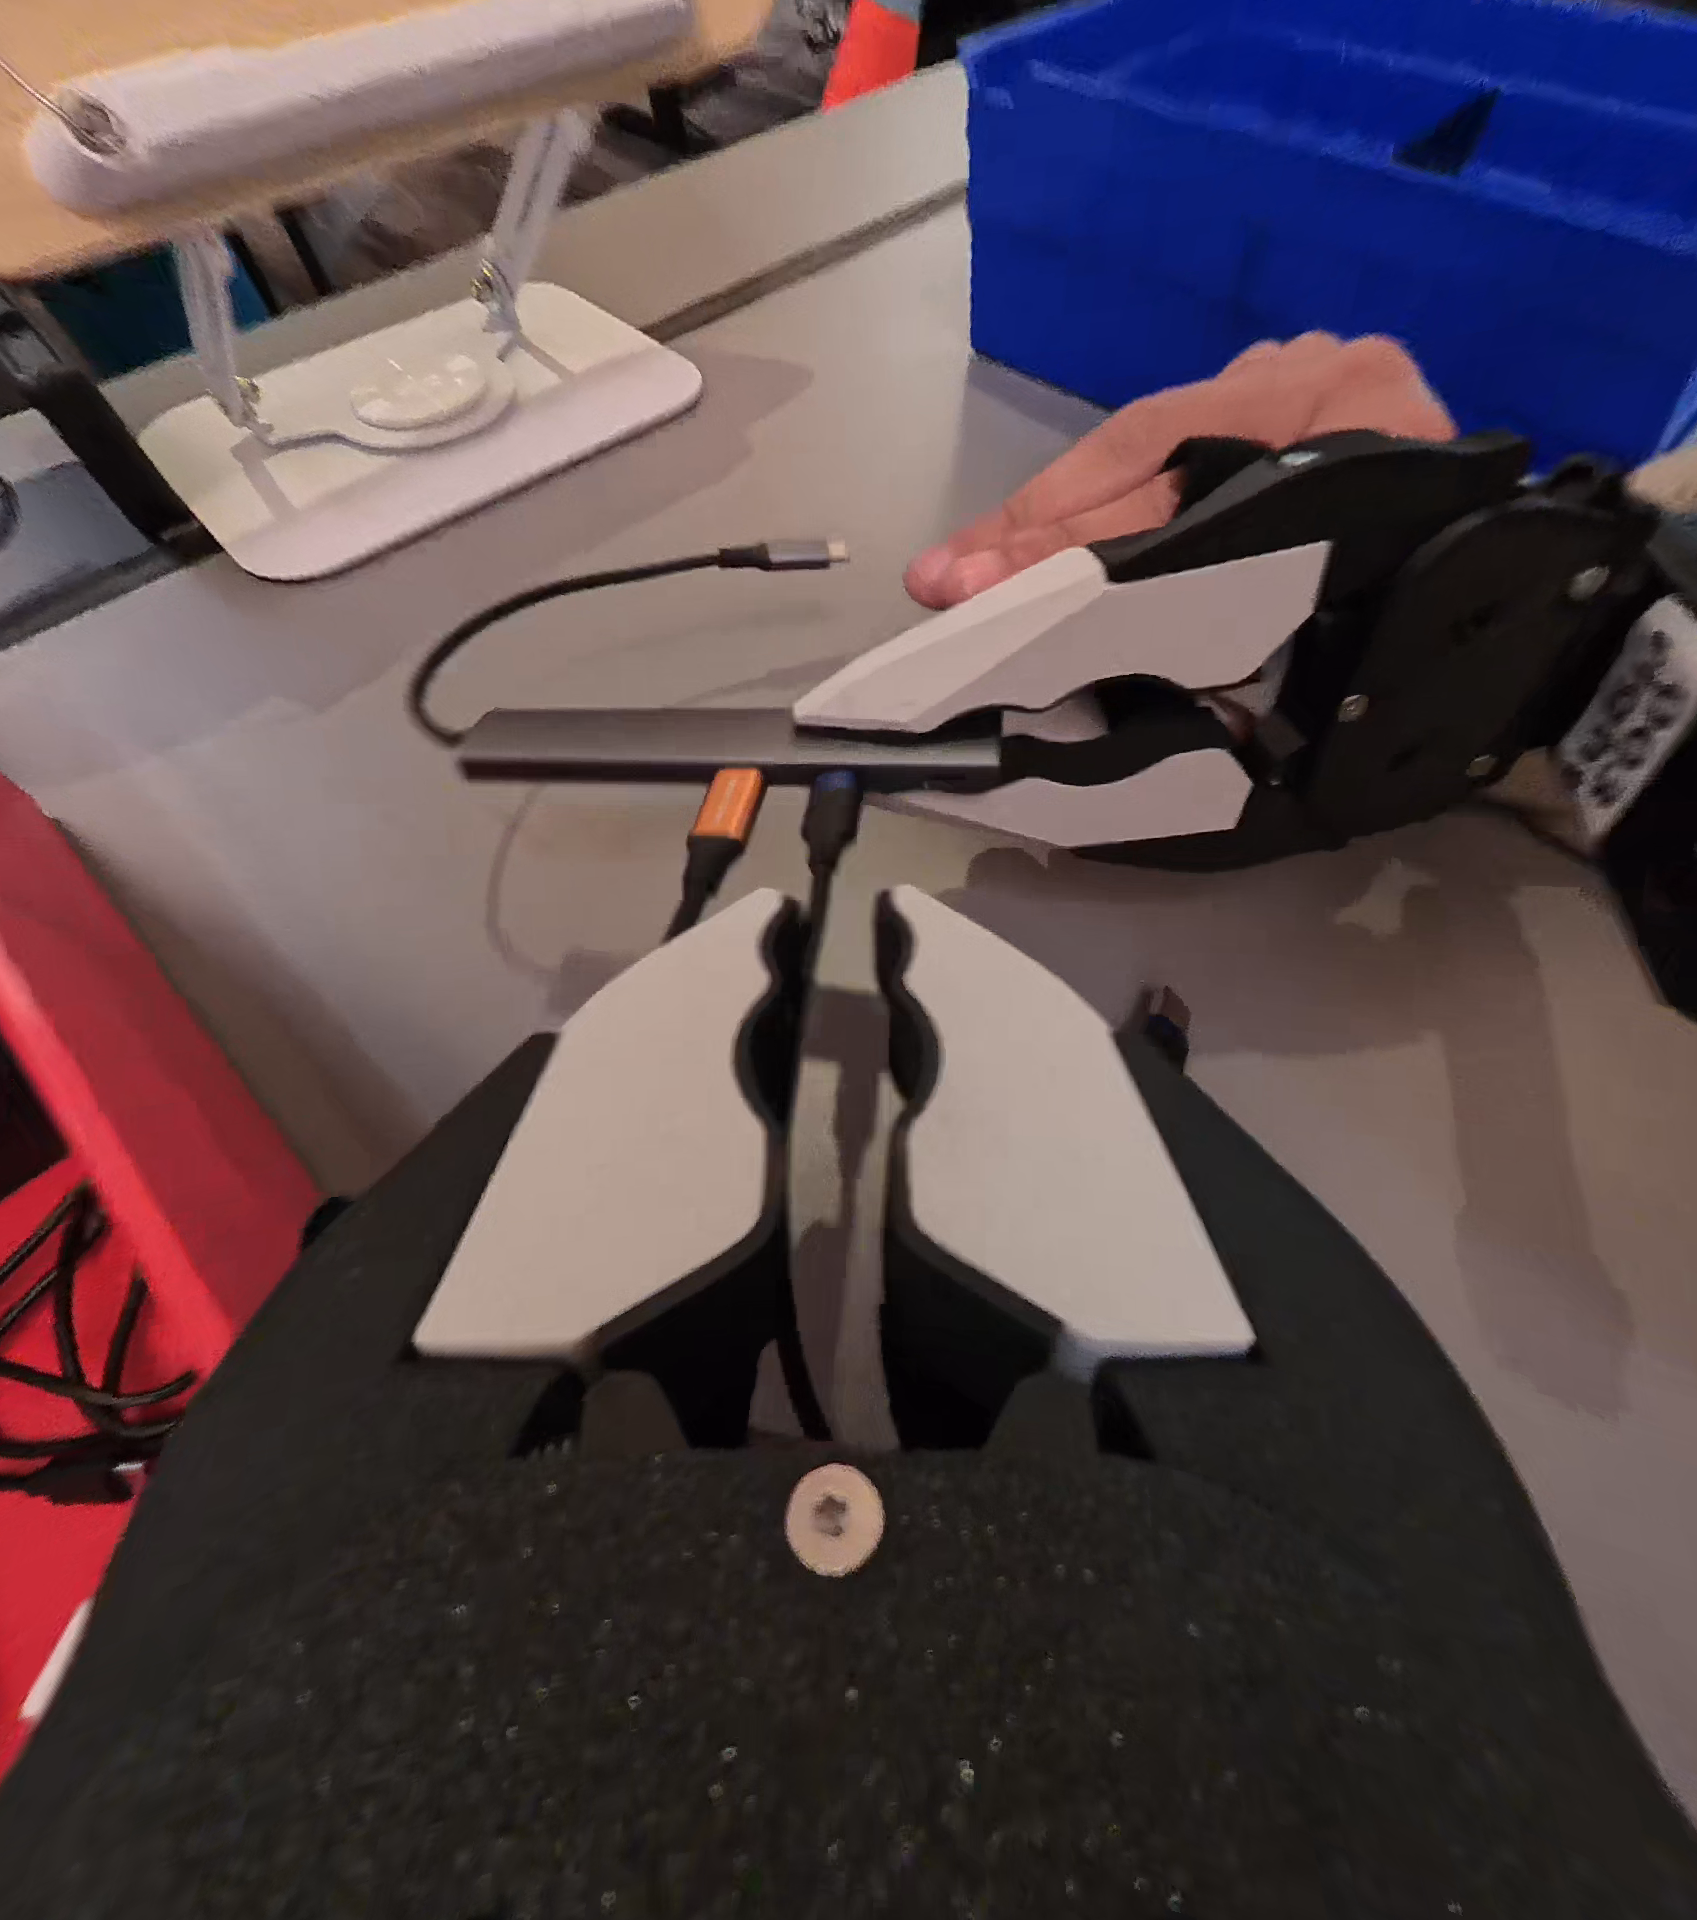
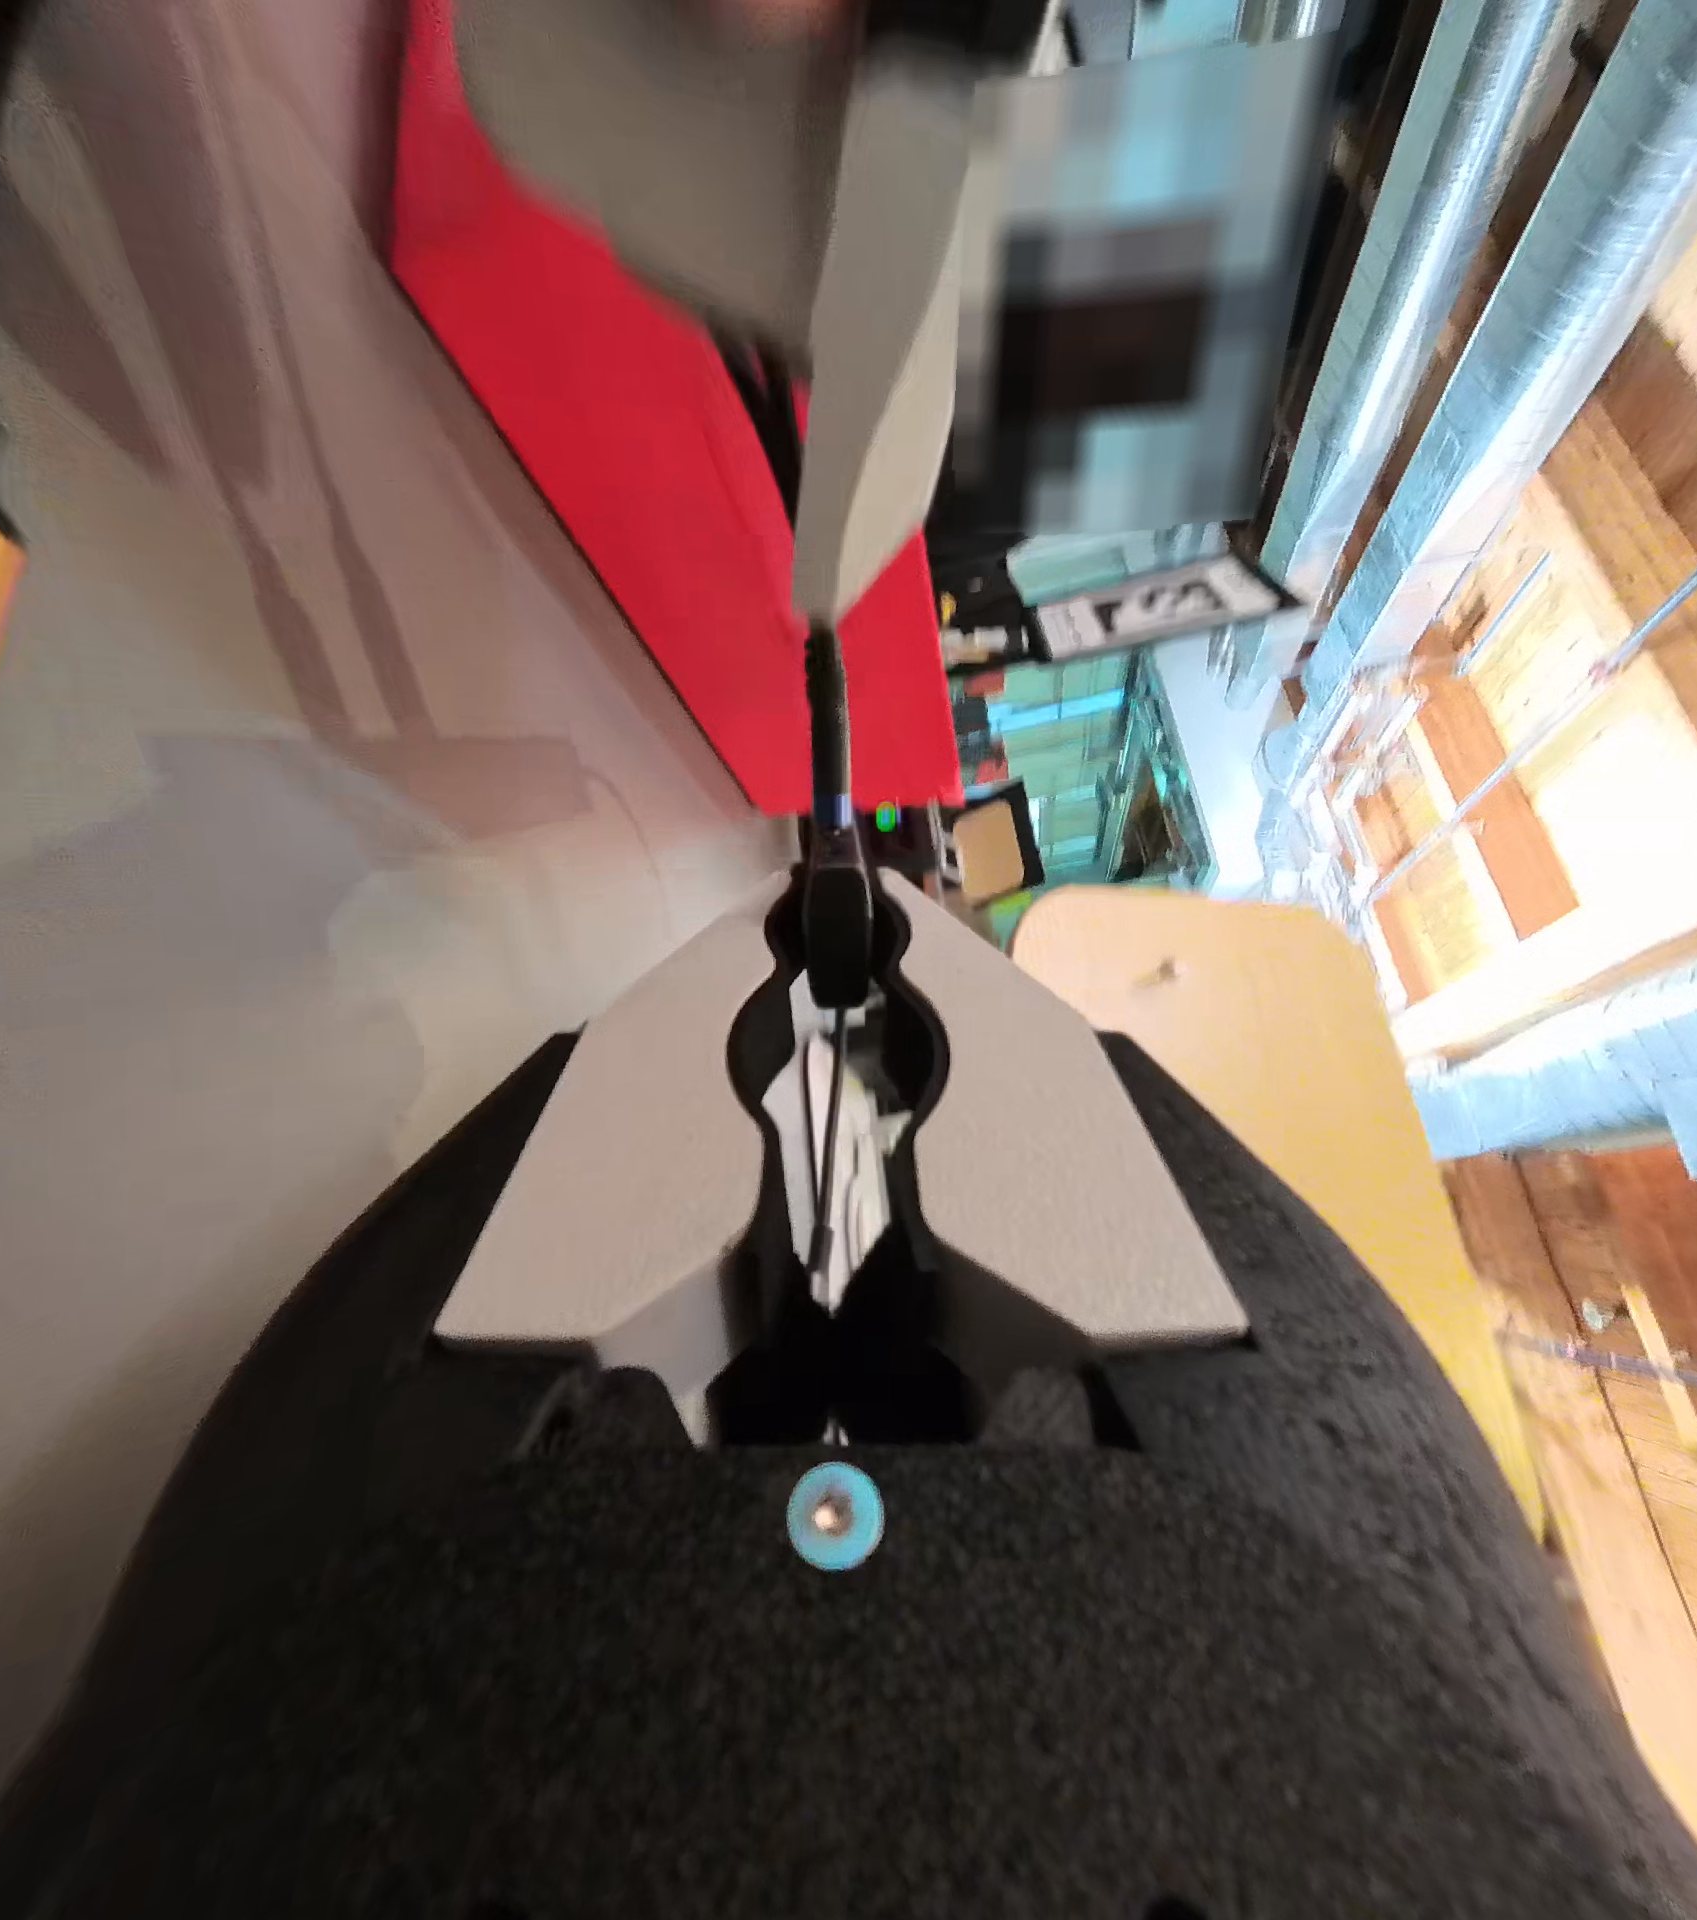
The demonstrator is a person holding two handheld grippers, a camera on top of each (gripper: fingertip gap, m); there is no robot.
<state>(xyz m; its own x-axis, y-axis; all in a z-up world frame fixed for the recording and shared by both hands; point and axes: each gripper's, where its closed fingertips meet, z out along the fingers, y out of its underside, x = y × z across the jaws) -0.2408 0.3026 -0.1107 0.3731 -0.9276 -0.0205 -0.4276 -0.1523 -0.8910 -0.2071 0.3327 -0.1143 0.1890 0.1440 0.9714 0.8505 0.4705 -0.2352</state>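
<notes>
On the grey bench [image 1: 1343, 1143], my right gripper [image 1: 911, 748] has its jaws clamped on the right end of the slim grey hub [image 1: 615, 740]. My left gripper [image 1: 831, 914] sits just behind its blue-collared plug [image 1: 831, 798], jaws a narrow gap apart astride the black cable [image 1: 816, 997]; grip on it unclear. Right wrist view is blurred.

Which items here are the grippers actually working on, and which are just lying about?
In hand:
grey hub, clamped in right gripper
blue-ringed cable, plugged into the hub, running between the fingers of left gripper
orange-plug cable, also plugged in

Lying about:
white stand
blue bin
red bin with loose cables
</notes>
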